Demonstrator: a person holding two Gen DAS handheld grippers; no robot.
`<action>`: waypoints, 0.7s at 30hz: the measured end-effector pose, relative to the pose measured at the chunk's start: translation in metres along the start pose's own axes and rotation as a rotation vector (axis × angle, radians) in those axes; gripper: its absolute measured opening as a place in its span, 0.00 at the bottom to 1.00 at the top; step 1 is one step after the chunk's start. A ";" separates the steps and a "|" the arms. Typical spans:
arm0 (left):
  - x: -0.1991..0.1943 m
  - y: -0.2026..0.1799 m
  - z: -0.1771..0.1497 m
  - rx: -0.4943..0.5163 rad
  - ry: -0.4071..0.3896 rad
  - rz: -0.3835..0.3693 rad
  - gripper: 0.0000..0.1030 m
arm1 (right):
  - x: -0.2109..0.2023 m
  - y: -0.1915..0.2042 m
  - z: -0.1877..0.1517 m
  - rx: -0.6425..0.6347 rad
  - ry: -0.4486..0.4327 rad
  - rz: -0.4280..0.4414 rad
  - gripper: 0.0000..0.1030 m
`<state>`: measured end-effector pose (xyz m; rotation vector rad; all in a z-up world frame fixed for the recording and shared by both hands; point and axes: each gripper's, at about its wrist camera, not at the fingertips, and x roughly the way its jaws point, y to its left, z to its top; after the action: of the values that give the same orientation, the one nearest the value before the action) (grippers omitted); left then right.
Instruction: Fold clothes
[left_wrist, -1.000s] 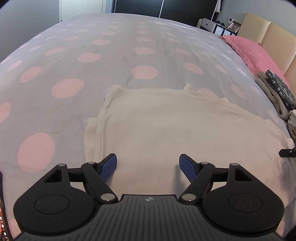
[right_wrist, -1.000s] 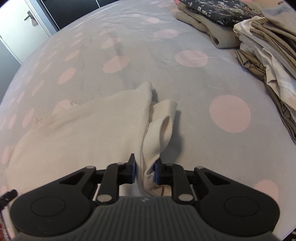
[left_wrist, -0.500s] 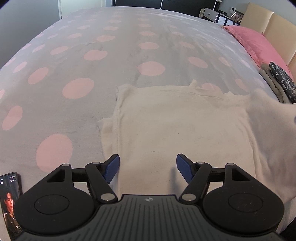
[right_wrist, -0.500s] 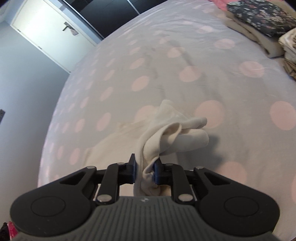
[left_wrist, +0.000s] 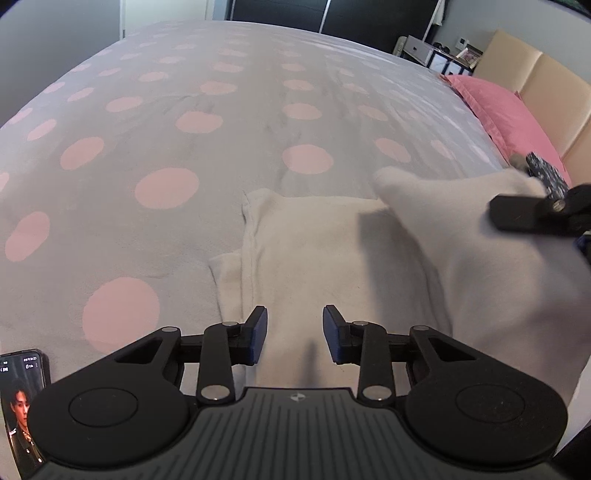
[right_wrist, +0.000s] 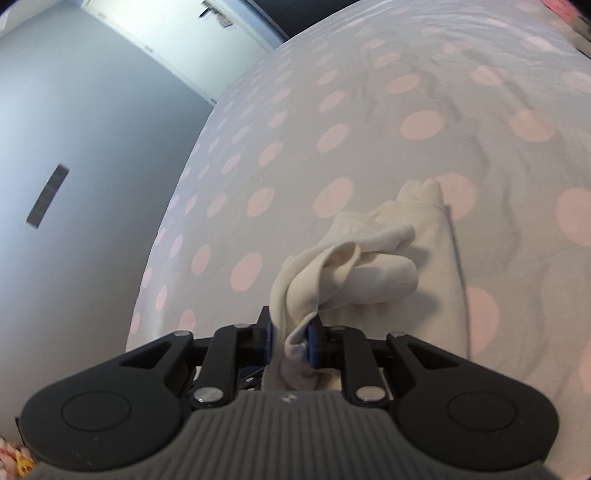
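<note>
Lifted leftward, the fleecy cream garment (right_wrist: 332, 266) bunches in the right fingers (right_wrist: 314, 332); left fingers (left_wrist: 258, 332) closing, apart.

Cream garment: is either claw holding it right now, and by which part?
The right claw is shut on a bunched edge of the cream garment, lifting that side. The left claw is closing above the cloth, pads not yet pressing it.

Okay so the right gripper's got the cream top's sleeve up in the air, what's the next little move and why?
Probably carry the right gripper further across and lay the sleeve on the cream top. It is pinched and lifted, while the body lies flat on the dotted bedspread. The left gripper, closing above the hem with nothing pinched, could pin it.
</note>
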<state>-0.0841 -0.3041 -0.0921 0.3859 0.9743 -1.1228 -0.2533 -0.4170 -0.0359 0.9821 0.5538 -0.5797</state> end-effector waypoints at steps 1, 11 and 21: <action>-0.001 0.003 0.001 -0.008 -0.004 0.006 0.30 | 0.008 0.006 -0.002 -0.020 0.006 -0.007 0.19; 0.001 0.021 0.000 -0.037 0.012 0.062 0.30 | 0.079 0.012 -0.021 -0.095 0.120 -0.073 0.19; -0.005 0.021 -0.003 -0.034 -0.004 0.061 0.30 | 0.074 0.016 -0.023 -0.123 0.126 -0.056 0.37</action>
<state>-0.0678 -0.2901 -0.0938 0.3830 0.9709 -1.0501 -0.1938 -0.4043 -0.0858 0.8926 0.7228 -0.5294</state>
